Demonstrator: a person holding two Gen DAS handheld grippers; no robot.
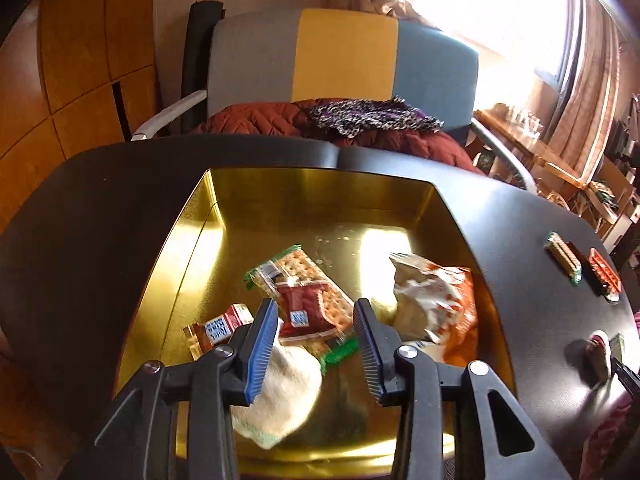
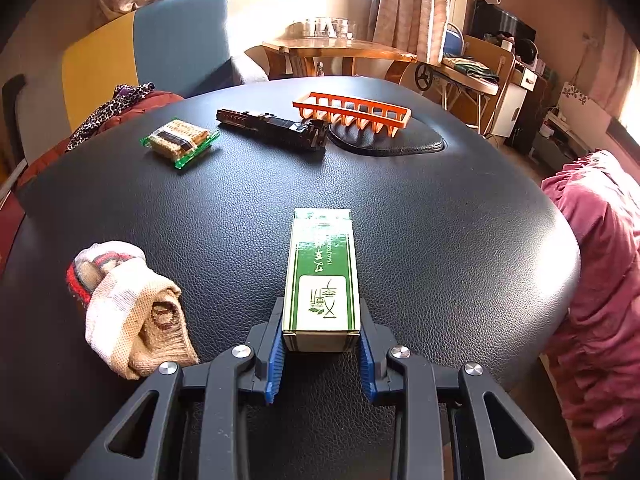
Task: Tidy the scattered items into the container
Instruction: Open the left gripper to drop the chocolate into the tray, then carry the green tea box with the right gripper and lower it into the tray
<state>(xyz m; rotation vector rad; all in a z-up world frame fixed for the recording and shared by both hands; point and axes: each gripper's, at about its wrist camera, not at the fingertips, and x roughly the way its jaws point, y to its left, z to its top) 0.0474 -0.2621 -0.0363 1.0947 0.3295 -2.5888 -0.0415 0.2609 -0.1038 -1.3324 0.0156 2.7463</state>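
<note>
In the left wrist view my left gripper (image 1: 316, 344) is open above the gold tin (image 1: 192, 248). A white sock (image 1: 280, 392) hangs just below its left finger, blurred, over the tin. The tin holds cracker packs (image 1: 304, 292), a small red pack (image 1: 220, 326) and an orange-white snack bag (image 1: 436, 312). In the right wrist view my right gripper (image 2: 322, 340) is shut on the near end of a green-and-white box (image 2: 322, 276) lying on the black table (image 2: 440, 240). A rolled sock (image 2: 124, 304), a cracker pack (image 2: 180, 140), a black toy train (image 2: 272, 128) and an orange rack (image 2: 352, 114) lie on the table.
A multicoloured chair (image 1: 344, 56) with a maroon jacket (image 1: 260, 118) stands behind the table. A pink cloth (image 2: 600, 280) hangs at the table's right edge. A wooden side table (image 2: 340, 46) and cluttered furniture stand farther back.
</note>
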